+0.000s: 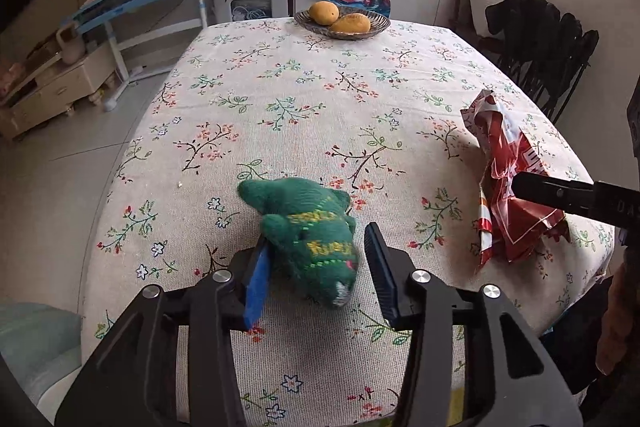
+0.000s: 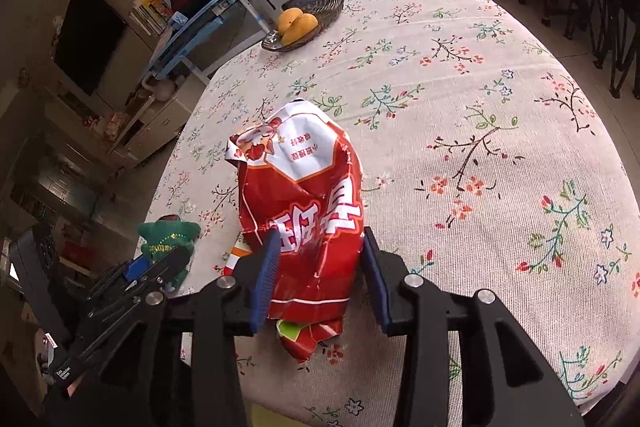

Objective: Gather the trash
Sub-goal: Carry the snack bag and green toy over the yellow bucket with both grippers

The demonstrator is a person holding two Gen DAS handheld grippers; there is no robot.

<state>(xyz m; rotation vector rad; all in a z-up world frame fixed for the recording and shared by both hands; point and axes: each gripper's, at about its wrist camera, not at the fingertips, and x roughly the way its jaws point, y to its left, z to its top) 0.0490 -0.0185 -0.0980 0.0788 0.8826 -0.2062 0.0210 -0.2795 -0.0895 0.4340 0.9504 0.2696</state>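
Right wrist view: right gripper (image 2: 318, 277) spread astride crumpled red foil snack bag (image 2: 302, 203); close squarely mid-bag; left gripper (image 1: 316, 275) spread around green knitted toy (image 1: 310, 231).

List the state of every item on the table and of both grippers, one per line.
Crumpled red and white foil snack bag: lying on the floral tablecloth, between the open fingers.
Green knitted plush toy: lying on its side between the left fingers.
Woven fruit basket: upright, holding two yellow mangoes.
Left gripper: open, not clamped.
Right gripper: open around the bag.
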